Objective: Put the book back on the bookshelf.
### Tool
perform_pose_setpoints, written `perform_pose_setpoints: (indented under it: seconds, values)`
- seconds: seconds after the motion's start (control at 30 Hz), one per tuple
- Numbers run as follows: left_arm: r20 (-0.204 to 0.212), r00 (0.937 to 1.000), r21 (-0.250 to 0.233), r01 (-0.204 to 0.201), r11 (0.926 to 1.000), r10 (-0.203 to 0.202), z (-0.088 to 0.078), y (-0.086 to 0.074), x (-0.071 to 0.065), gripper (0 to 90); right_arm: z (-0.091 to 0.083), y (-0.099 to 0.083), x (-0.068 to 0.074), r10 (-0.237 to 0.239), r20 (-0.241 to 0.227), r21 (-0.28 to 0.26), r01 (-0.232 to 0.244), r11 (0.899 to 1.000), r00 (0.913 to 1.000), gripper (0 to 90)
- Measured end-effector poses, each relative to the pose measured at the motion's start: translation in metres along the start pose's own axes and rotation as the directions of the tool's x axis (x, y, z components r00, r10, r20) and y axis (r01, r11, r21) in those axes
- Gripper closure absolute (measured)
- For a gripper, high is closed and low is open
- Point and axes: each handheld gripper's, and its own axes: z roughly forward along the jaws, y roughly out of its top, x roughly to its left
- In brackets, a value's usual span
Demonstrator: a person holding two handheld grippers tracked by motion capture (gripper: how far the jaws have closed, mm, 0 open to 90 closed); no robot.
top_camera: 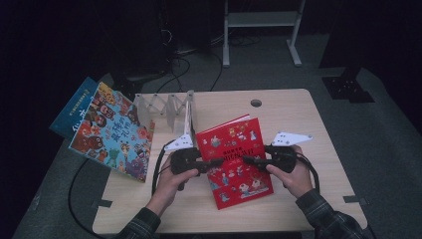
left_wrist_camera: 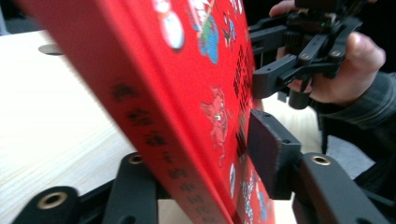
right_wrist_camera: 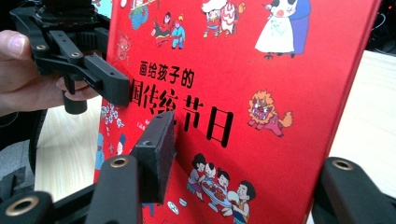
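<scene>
Lying at the centre of the high view, the red book (top_camera: 235, 160) sat between the two hand-held grippers, its long axis running from the upper middle of the frame down toward the lower right, and it appeared tilted, with its spine side raised rather than flat on the bench (top_camera: 298, 107). The left hand-held gripper (top_camera: 219, 162) came at it from the left of the frame and the right hand-held gripper (top_camera: 246, 160) from the right, their tips nearly meeting over the cover's title, so both hands stood about equally near. In the left gripper view the book's (left_wrist_camera: 187, 93) spine edge passed between that gripper's jaws, with one pad (left_wrist_camera: 268, 149) just beside or touching the cover; whether it actually pressed could not be told. In the right gripper view the book (right_wrist_camera: 261, 93) filled the gap between the right gripper's jaws, which stood apart, the left pad (right_wrist_camera: 159, 149) close to the cover and the far jaw beyond the book's edge. Neither grip looked firm, and the coming move seemed to turn on the book staying centred between the two opposed grippers. Beyond it, at the left of the high view, a colourful picture book (top_camera: 113, 132) leaned against a white folding rack (top_camera: 164, 107), well apart from both hands.
</scene>
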Motion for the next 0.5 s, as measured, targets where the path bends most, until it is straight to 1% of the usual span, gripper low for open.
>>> perform_pose_setpoints:
  seconds: [0.1,0.13,0.17,0.2,0.37,0.43,0.5]
  values:
    - [0.012,0.9999,-0.016,0.0,0.9999,0.0,-0.0026,0.0025,-0.0012,62.5,0.0001,0.0002,-0.0004,-0.008,0.011,-0.002,0.008,1.0,0.9999,41.6]
    - [0.019,0.9998,-0.019,-0.006,0.9998,0.006,-0.0036,0.0035,-0.0014,64.4,-0.0001,0.0003,-0.0004,-0.017,0.02,0.006,0.017,1.0,0.9997,40.8]
    - [0.015,0.9999,-0.02,-0.006,0.9998,0.006,-0.0043,0.0046,-0.002,65.8,-0.0002,0.0002,-0.0004,-0.025,0.024,0.016,0.024,1.0,0.9994,41.1]
    - [0.015,0.9998,-0.024,-0.009,0.9997,0.01,-0.0045,0.0049,-0.0021,65.9,-0.0007,0.0003,-0.0007,-0.027,0.022,0.01,0.026,1.0,0.9994,41.7]
    - [0.022,0.9998,-0.029,-0.001,0.9996,0.001,-0.0058,0.0055,-0.0016,67.0,-0.0017,0.0013,0.001,-0.061,0.034,0.03,0.06,0.998,0.9976,40.8]
    - [0.026,0.9997,-0.031,0.003,0.9995,-0.002,-0.0068,0.0062,-0.0016,68.0,-0.0039,0.0014,-0.0002,-0.061,0.027,0.034,0.06,0.998,0.9978,40.4]
    - [0.016,0.9999,-0.032,-0.001,0.9995,0.002,-0.0082,0.0073,-0.0019,70.7,-0.0069,0.0013,-0.0019,-0.053,0.029,0.037,0.052,0.998,0.9982,38.0]
